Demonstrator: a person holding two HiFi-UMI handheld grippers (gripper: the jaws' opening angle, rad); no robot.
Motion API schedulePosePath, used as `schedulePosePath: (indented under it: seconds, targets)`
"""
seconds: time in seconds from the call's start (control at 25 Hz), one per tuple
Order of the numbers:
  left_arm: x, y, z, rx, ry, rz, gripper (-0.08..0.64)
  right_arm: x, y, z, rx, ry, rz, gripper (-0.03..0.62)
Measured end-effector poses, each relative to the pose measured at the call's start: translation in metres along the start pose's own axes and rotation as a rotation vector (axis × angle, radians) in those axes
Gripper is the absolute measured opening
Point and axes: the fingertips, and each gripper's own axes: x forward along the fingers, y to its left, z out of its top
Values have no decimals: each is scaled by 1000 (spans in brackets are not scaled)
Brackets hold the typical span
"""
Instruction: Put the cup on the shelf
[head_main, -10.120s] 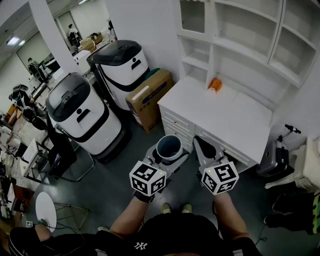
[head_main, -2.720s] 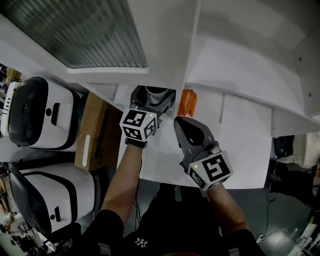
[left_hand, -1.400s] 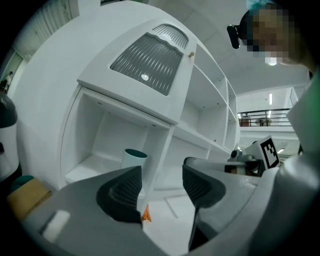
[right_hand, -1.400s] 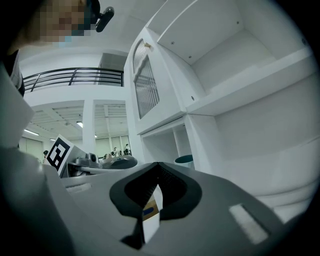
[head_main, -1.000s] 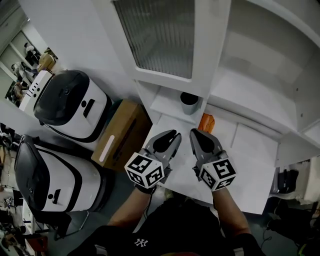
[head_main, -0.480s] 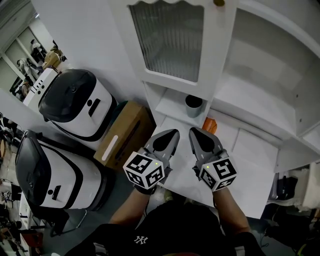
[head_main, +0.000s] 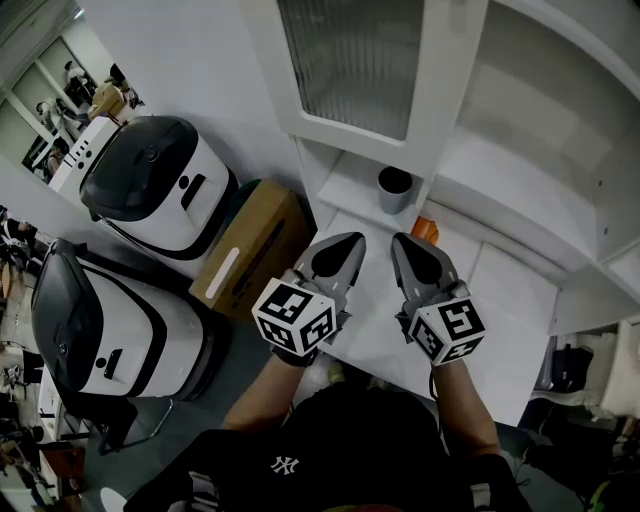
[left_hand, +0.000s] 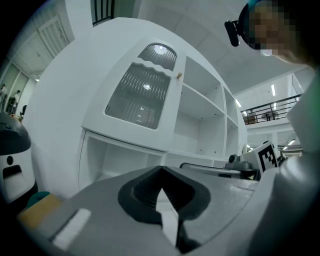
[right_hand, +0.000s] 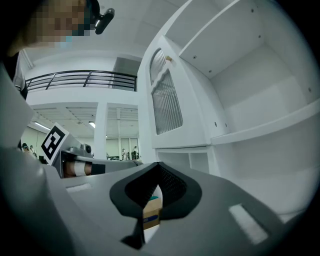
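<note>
Item: small dark-grey cylindrical cup, upright, standing alone in the low white shelf niche at upper centre of the head view. Left gripper, which had reached into that niche seconds earlier, had drawn back to frame centre, well apart from the cup, clenched on nothing. Right gripper just beside it, likewise closed and empty. Placement judged complete.

Bright, even indoor light, soft shadows, fisheye bending and dark corners in the gripper views
</note>
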Motion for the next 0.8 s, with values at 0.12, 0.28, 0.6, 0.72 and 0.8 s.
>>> schedulePosePath:
  seconds: [0.12,0.28,0.6,0.72,0.8]
  targets:
    - [-3,-2,-1,1,-2,4,0,-2,4,-1,-5,4,-2,11]
    - [-4,-3,-1,8,-4,2,0,-2,7,0,-7,-1,-1,11]
    - [-11,-6,-4,-2,-6,5,0,-8,12,0,-15,4,-2,11]
    - [-12,-5,-4,0,-9,3,0,-7,14,-2,-18,7,-3,11]
    - [-14,-4,-4,2,-11,1,0,-7,16,-3,-19,9,-3,11]
